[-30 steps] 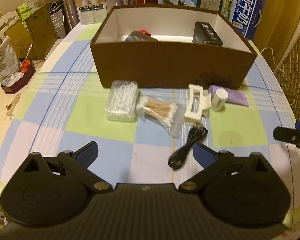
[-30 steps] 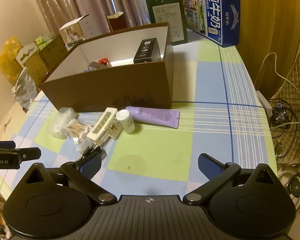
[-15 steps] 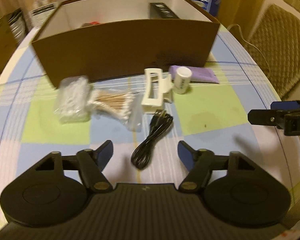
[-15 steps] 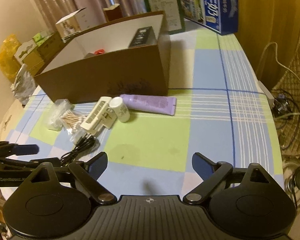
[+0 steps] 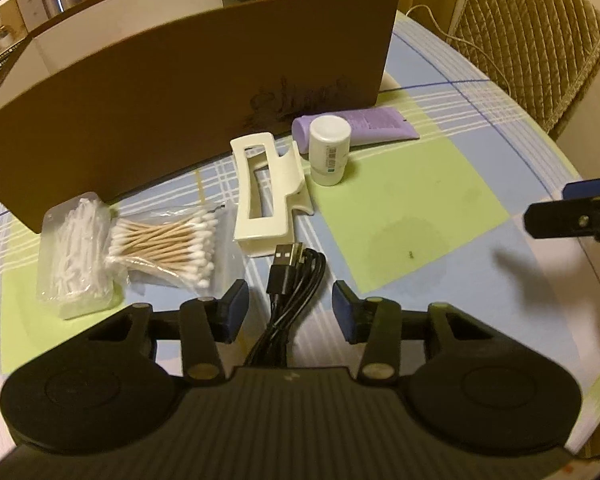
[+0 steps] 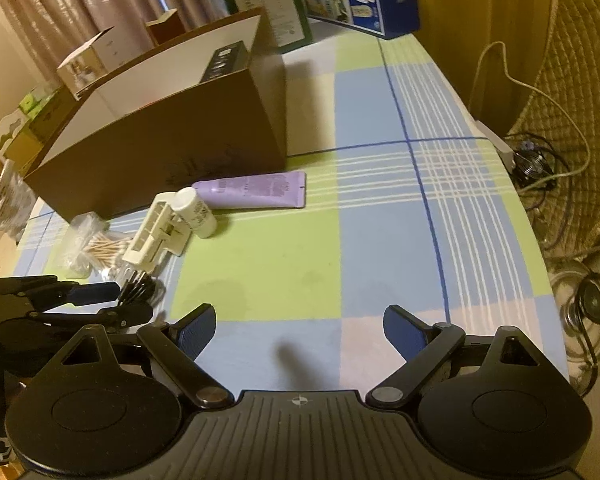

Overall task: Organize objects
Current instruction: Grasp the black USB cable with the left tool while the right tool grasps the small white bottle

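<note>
**Black cable lined up for the pick**

Coiled black USB cable on the checked tablecloth, just in front of the brown box, plug end toward the cream hair clip. Straddled by the left gripper, jaws apart and not yet touching the strands. Beside the cable, still in front of the box: bagged wooden cotton swabs and a case of white swabs to one side, a small white bottle and a purple tube to the other.

Right gripper spread wide over bare cloth, well apart from the box, holding nothing.

Best done, as a judgement: lower squarely over the bundled middle, gather all loops before closing, keep clear of the swab bag, then lift high enough to clear the box wall.
</note>
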